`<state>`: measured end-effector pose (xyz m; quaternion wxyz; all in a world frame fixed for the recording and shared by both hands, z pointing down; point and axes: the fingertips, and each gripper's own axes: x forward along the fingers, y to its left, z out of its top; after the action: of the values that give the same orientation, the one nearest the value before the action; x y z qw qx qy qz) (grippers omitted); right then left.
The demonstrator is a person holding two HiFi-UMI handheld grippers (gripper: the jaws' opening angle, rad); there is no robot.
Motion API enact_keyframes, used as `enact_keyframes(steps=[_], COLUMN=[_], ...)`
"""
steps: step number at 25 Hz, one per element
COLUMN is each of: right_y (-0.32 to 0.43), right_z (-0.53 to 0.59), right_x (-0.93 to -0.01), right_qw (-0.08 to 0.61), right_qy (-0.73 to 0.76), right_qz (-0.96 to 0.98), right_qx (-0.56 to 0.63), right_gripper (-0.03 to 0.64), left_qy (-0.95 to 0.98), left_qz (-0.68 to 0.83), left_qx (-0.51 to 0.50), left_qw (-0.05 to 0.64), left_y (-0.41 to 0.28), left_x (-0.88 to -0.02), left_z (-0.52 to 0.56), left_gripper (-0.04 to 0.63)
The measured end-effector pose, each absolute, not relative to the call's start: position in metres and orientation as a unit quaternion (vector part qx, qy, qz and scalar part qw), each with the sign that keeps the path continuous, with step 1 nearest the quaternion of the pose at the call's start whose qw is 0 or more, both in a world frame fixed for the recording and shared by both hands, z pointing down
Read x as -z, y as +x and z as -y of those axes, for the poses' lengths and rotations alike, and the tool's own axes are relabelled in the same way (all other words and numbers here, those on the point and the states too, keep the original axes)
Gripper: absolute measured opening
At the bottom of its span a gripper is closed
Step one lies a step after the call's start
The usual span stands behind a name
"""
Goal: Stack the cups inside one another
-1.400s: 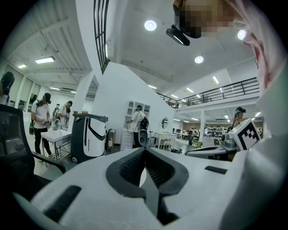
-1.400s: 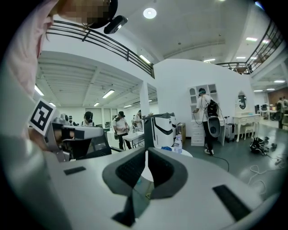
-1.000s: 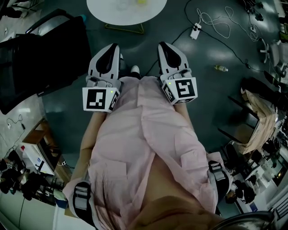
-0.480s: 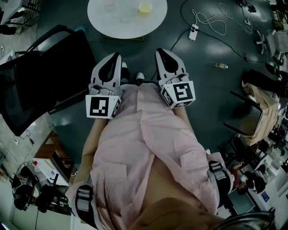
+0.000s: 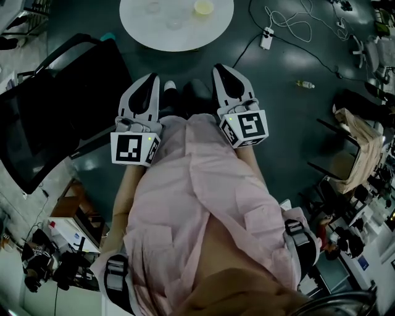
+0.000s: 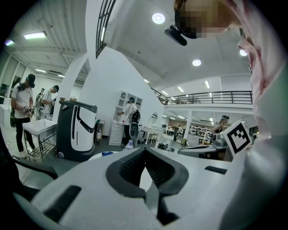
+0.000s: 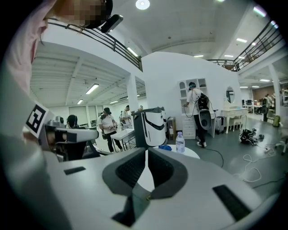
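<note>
left gripper (image 5: 150,80) and right gripper (image 5: 223,69), jaws together on nothing, were held against the person's pink shirt (image 5: 197,185); a pale yellowish cup (image 5: 203,7) stood on the round white surface (image 5: 154,34) beyond.

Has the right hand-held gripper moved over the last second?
Yes, slightly. The right hand-held gripper has come forward: its tips now lie nearer the near rim of the round white table.

Matt plastic left claw (image 6: 145,149), cloth shirt (image 5: 197,185).

The white table (image 5: 203,34) with the cups (image 5: 203,7) has come further into view.
</note>
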<state>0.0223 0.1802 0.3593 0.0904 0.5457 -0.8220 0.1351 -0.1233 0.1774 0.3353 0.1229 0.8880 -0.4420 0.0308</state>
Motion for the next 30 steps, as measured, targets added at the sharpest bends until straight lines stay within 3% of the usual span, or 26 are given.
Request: enact_keyframes(steps=[30], right_y=[0.093], right_z=[-0.034], right_x=[-0.364], right_qw=[0.091], right_qy=[0.489], right_qz=[0.857], right_qx=[-0.135], right_gripper=[0.037], left_qy=[0.832], left_qz=[0.539], left_qx=[0.023], left_qw=[0.126], left_y=[-0.071], left_x=[-0.326], left_z=[-0.052], left_gripper=[0.017])
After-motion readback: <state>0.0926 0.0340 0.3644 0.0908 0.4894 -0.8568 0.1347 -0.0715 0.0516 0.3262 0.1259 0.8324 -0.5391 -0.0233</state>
